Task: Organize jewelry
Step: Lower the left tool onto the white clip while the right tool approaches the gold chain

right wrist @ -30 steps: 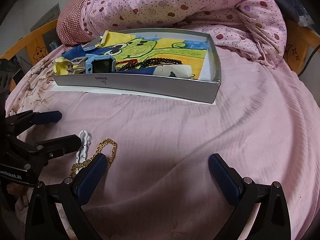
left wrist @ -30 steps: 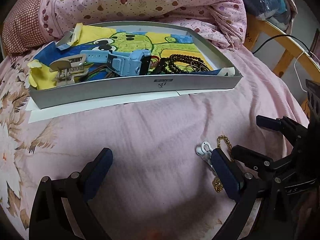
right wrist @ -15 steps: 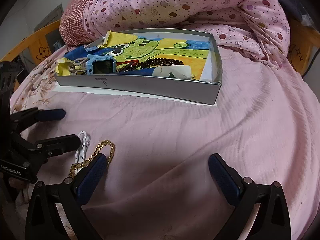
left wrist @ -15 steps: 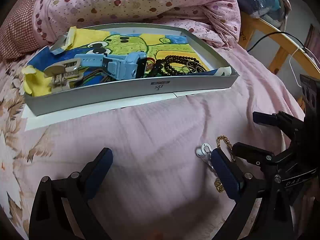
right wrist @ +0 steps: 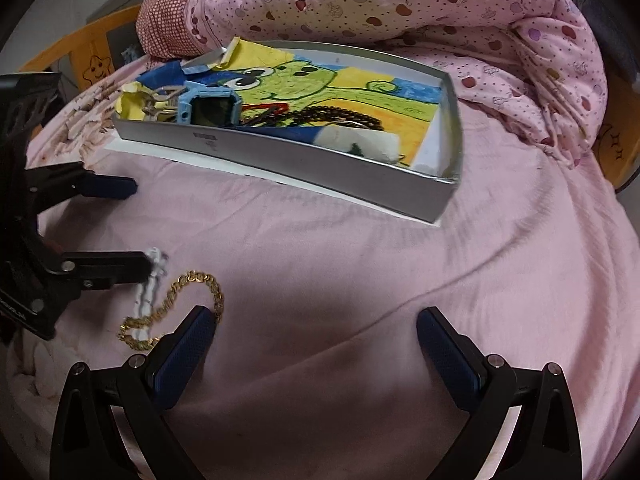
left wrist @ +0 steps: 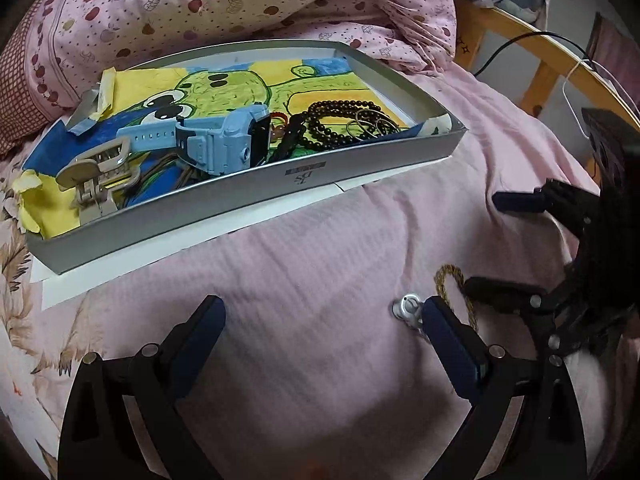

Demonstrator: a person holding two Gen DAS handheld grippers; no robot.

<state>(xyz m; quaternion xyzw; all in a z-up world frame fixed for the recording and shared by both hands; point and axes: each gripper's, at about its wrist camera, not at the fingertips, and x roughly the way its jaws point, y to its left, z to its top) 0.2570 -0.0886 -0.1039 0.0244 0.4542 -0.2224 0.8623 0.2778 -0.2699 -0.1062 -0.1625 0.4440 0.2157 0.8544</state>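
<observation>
A gold chain and a white link chain lie on the pink bedsheet, overlapping. In the left wrist view the gold chain and the white chain's end show beside my left gripper's right finger. My left gripper is open and empty; in the right wrist view its lower finger touches the white chain. My right gripper is open and empty, its left finger by the gold chain. A silver box lid holds a blue watch, a dark bead string and a hair clip.
A rolled pink dotted quilt lies behind the lid. White paper sticks out under the lid. A wooden bed rail with a black cable runs at the right. A white folded item lies in the lid's right end.
Both grippers have moved slightly closer to the lid and chains. The left gripper's finger now sits by the white chain's top end. Both stay open.
</observation>
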